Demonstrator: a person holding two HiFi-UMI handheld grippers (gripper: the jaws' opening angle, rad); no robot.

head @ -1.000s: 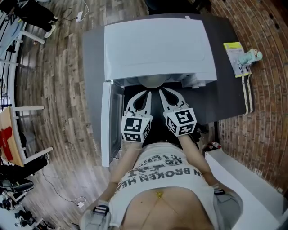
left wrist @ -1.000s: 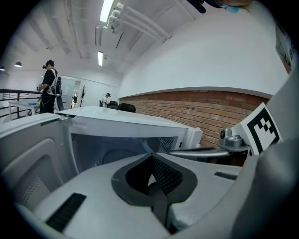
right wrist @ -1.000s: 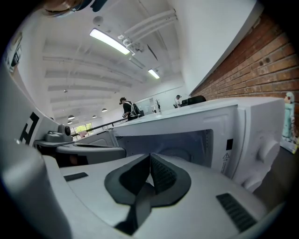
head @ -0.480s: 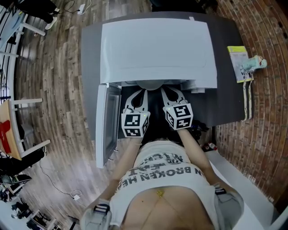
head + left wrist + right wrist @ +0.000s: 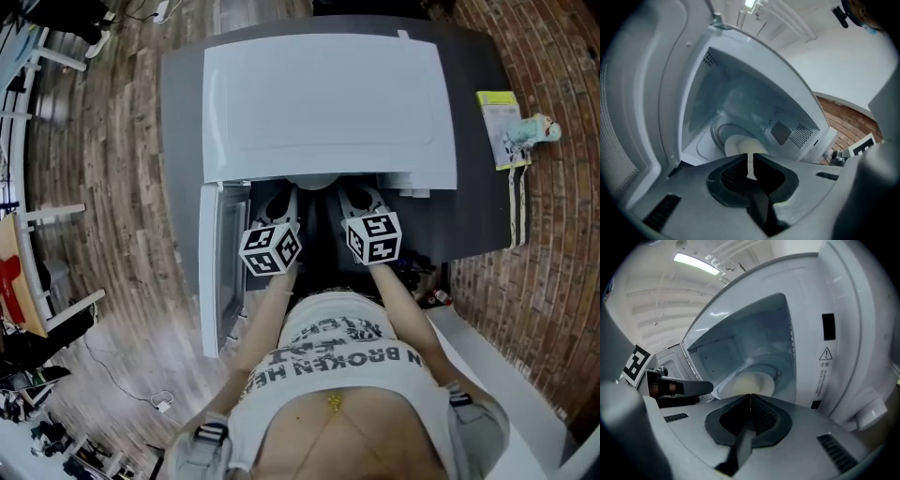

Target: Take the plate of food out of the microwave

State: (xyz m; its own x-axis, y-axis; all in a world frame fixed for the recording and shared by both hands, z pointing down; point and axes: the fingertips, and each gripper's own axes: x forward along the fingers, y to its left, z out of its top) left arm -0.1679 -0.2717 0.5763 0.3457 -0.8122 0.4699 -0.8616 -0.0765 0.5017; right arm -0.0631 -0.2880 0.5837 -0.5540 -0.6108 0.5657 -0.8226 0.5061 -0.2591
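Glossy white boxy microwave (image 5: 323,103) is sitting on a dark grey table (image 5: 478,216), with its door (image 5: 211,272) hanging open on the left. The round, pale cream plate (image 5: 740,144) is lying inside on the glass turntable (image 5: 717,133). A yellow-green packet (image 5: 497,127) is lying off to the right, well clear. Both tools are poking into the opening, not touching the plate. The left gripper (image 5: 750,157) is showing just a thin slit between its jaws, and the right gripper (image 5: 750,397) is pinching fully together on nothing.
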